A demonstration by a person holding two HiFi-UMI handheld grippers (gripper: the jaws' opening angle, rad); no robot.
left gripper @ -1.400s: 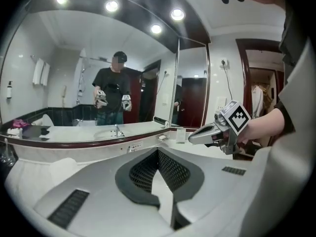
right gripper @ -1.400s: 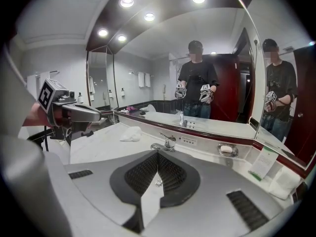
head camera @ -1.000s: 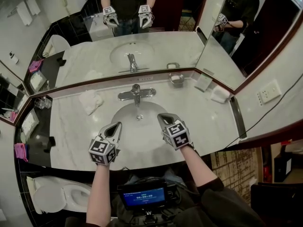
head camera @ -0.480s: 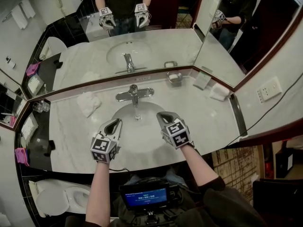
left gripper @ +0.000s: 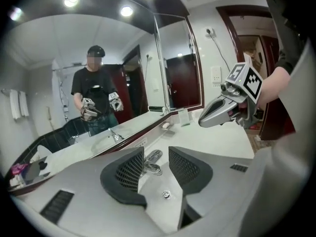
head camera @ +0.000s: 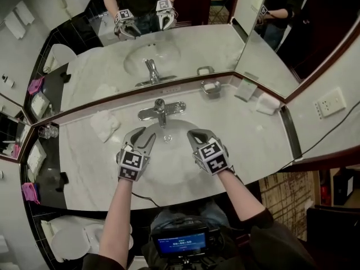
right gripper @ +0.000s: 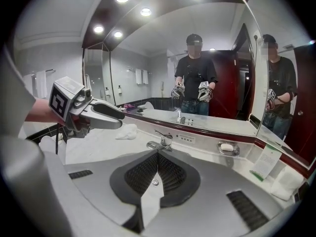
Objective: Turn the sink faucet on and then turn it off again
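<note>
The chrome faucet (head camera: 161, 110) stands at the back of the white oval sink (head camera: 174, 165), its lever lying along the spout; no water is visible. My left gripper (head camera: 142, 134) hovers over the basin's left side, a short way in front of the faucet. Its jaws have just been opening and nothing is between them. In the left gripper view the faucet (left gripper: 152, 162) shows through the gap of the left gripper (left gripper: 156, 151). My right gripper (head camera: 194, 135) hangs over the basin's right side, shut and empty. The right gripper (right gripper: 158, 155) points toward the faucet (right gripper: 162, 141).
A crumpled white towel (head camera: 106, 122) lies left of the sink. A soap dish (head camera: 211, 88), a paper card (head camera: 246, 89) and a folded cloth (head camera: 266, 103) sit at the back right under the mirror (head camera: 169, 49). Glasses (head camera: 48, 131) stand far left; a toilet (head camera: 70, 242) is below.
My left gripper has moved forward over the basin toward the faucet, rolled, and its jaws have opened. The right gripper has edged slightly forward and stays shut.
</note>
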